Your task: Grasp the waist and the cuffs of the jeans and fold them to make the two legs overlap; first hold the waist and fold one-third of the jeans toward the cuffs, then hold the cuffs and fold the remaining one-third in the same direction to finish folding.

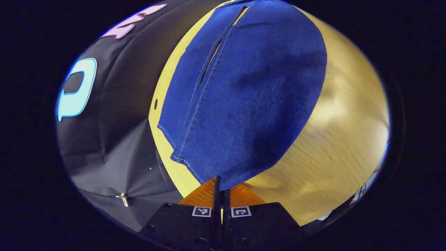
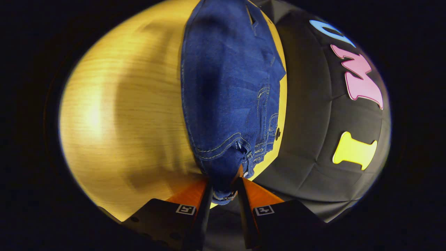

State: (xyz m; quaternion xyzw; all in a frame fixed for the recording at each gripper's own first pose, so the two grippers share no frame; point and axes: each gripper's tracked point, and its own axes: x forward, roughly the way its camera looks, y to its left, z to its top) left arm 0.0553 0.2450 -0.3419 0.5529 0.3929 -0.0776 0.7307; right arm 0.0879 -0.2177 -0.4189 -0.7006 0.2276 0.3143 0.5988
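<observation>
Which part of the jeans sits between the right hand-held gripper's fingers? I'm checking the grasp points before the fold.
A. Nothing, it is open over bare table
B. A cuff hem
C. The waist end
C: in the right gripper view the right hand-held gripper pinches the jeans at the stitched waist end.

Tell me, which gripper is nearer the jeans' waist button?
Right. The right gripper pinches the waist beside the button. The left gripper pinches the cuffs, the far end of the jeans.

The jeans point(image 1: 251, 97) are deep indigo blue, their seams picked out in pale stitching — a speckled denim weave across the cloth. The table point(image 2: 122, 115) beneath is light yellow-tan wood with fine grain lines — glossy where light falls.
</observation>
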